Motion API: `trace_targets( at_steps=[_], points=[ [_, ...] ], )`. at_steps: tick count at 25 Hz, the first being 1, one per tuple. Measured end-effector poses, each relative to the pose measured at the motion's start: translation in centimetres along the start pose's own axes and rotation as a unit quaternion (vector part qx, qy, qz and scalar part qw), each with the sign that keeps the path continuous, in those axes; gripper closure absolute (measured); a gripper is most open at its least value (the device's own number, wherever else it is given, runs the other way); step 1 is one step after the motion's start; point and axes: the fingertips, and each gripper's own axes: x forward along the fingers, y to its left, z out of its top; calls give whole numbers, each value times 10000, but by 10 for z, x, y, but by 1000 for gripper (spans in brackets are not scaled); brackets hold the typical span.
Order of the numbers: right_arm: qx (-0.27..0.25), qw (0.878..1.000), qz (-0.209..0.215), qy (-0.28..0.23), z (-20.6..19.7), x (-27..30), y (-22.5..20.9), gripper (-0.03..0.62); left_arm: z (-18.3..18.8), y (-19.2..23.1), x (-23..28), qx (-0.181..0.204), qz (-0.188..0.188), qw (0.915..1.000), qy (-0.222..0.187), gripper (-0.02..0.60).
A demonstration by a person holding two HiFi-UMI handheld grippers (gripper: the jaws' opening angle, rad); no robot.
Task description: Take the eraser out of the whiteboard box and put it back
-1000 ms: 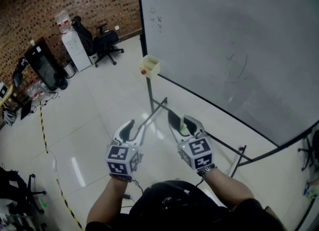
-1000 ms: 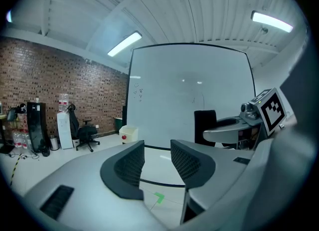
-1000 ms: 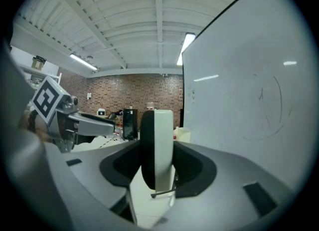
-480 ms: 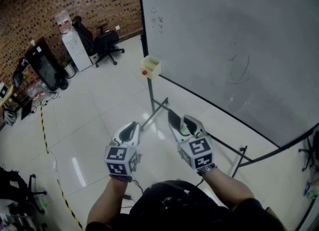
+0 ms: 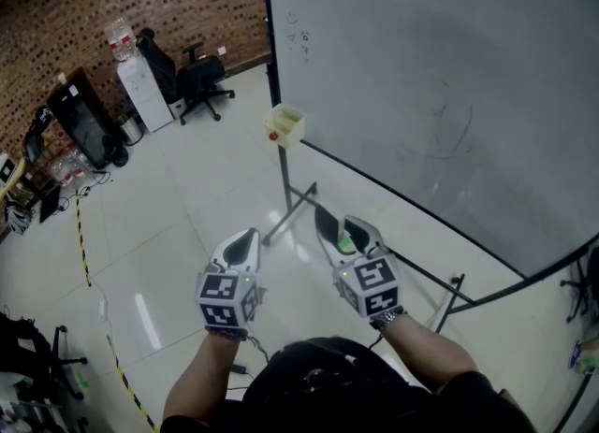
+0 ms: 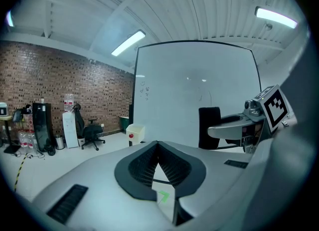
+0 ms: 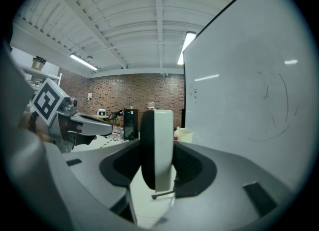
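The left gripper (image 5: 245, 242) had just been closing, its jaws now pressed together on nothing. The right gripper (image 5: 337, 225) pinched the black-and-white block eraser (image 7: 160, 147), so returning it to the far cream plastic box (image 5: 284, 124) likely remained.

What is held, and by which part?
Right gripper holds the eraser, fingers on its black and white sides; left gripper just closed on nothing.

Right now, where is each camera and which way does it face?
Head view: on the person's head, steeply down on large whiteboard, cream plastic box, forearms, left gripper, right gripper.
Left gripper view: on that gripper, facing board and box; jaws just closed, empty.
Right gripper view: on that gripper, along the board; jaws clamp the black-and-white eraser.
Shared: all show the box.
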Motion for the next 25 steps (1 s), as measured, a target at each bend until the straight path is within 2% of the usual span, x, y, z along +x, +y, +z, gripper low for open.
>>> trace_targets(
  at_steps=[25],
  points=[
    [15, 10000, -53, 44, -1, 7, 3, 382, -4, 11, 2, -98, 6, 9999, 26, 580]
  ],
)
